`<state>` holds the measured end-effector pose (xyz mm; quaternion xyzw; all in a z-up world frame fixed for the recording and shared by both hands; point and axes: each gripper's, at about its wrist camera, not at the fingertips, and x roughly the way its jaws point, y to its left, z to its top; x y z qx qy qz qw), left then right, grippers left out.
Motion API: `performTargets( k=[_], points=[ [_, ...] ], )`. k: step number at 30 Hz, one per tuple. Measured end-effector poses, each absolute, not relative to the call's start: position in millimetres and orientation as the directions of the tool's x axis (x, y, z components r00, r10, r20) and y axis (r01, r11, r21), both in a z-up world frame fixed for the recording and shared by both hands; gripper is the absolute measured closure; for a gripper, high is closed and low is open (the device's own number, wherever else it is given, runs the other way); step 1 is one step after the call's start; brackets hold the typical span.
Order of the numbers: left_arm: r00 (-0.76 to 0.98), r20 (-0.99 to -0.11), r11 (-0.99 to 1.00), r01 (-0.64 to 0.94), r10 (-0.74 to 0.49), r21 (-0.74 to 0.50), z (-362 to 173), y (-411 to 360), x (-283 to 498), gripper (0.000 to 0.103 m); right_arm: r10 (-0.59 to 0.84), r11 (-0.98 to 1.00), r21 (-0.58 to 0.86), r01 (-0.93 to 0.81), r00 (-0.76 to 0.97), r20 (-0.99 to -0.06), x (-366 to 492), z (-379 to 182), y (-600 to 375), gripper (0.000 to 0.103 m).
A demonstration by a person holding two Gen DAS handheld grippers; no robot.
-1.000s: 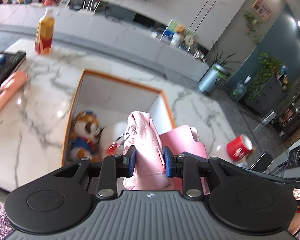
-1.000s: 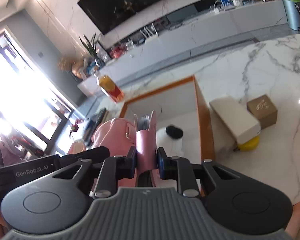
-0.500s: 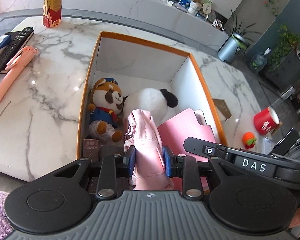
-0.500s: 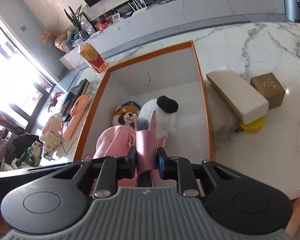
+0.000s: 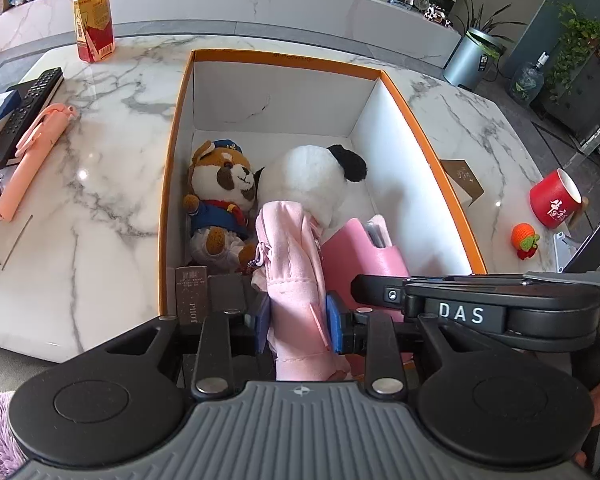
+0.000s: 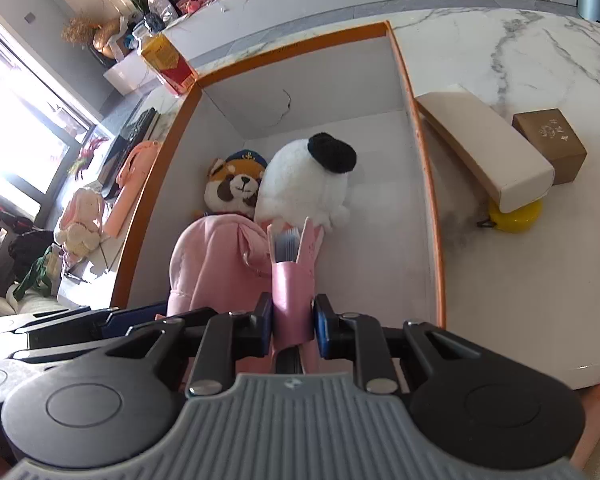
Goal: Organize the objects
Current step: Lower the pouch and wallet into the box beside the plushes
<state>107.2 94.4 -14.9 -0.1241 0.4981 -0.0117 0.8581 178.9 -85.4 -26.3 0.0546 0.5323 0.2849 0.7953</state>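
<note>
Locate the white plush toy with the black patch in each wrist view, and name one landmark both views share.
Left wrist view: white plush toy lies mid-frame inside the orange-rimmed box, right of the fox plush.
Right wrist view: white plush toy sits centre, again right of the fox plush.
Shared landmark: the orange-rimmed box.

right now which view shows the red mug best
The left wrist view: the red ceramic mug with white lettering sits in full view on the marble table, right of the orange-rimmed box. The right wrist view misses it entirely.

My soft pink fabric pouch (image 5: 296, 280) hides the brown plush dog's (image 5: 224, 200) lower half in my right view; the dark slim box's (image 5: 191, 294) print is unreadable.
</note>
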Motion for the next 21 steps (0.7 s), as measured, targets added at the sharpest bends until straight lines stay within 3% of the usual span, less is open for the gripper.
performTargets(
  k=[13,18,21],
  points=[
    [0.576,-0.797,0.964,-0.057,-0.180,-0.258,-0.7,103.2,100.8,0.054,0.480,0.831,0.356,-0.427,0.230,-0.846,186.8,-39.3,-67.5,0.080],
    [0.557,-0.812,0.973,-0.031,-0.174,-0.230,-7.5,98.2,108.5,0.071,0.471,0.832,0.351,-0.430,0.215,-0.855,187.8,-43.0,-63.8,0.080],
    [0.546,-0.821,0.978,-0.020,-0.164,-0.209,-14.9,98.3,107.6,0.073,0.469,0.831,0.347,-0.435,0.212,-0.857,188.2,-44.4,-63.0,0.079]
  ],
)
